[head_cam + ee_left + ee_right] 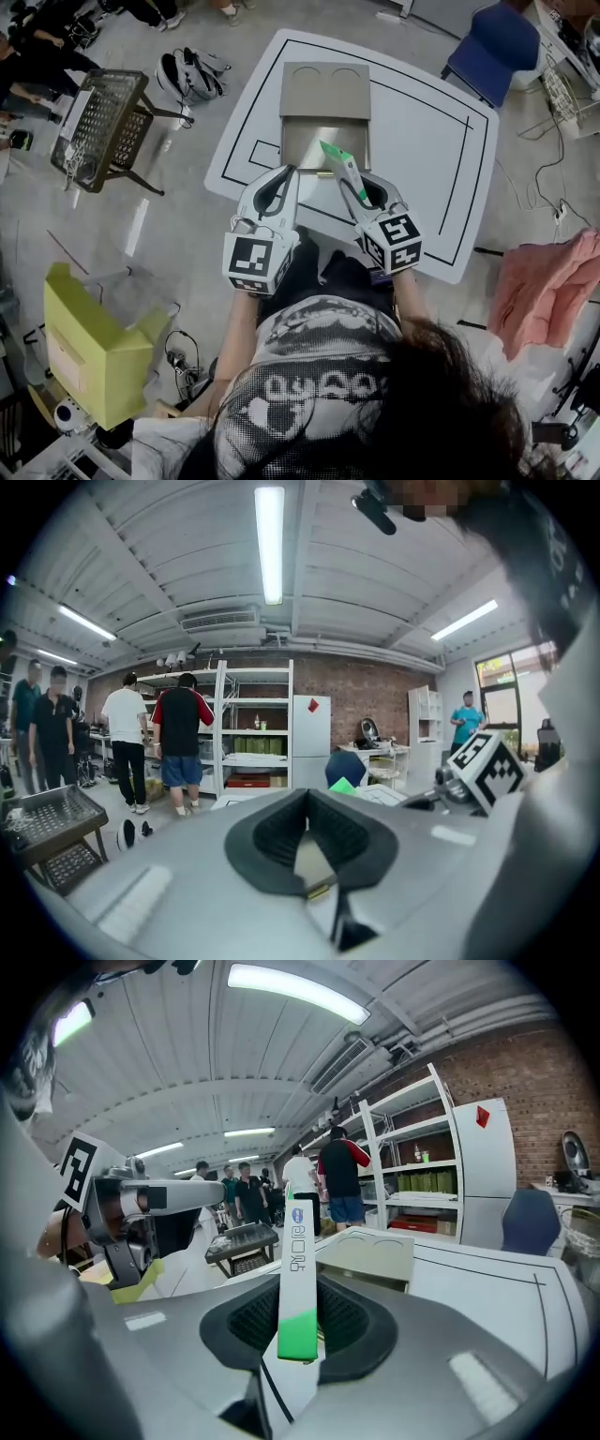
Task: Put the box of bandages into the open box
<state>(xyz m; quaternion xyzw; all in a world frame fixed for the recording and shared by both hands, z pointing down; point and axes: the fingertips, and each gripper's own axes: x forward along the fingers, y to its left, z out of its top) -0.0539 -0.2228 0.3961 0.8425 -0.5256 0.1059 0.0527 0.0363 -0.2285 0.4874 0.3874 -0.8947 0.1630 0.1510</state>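
An open cardboard box lies on the white table with its lid folded back on the far side. My right gripper is shut on the slim white-and-green box of bandages, which it holds just over the near edge of the open box. In the right gripper view the bandage box stands upright between the pads, with the cardboard box behind it. My left gripper hovers beside it on the left, its jaws together and empty.
A blue chair stands at the table's far right corner. A black wire basket stand and a bag are on the floor to the left. A yellow-green carton sits near left, pink cloth right. Several people stand by the shelves.
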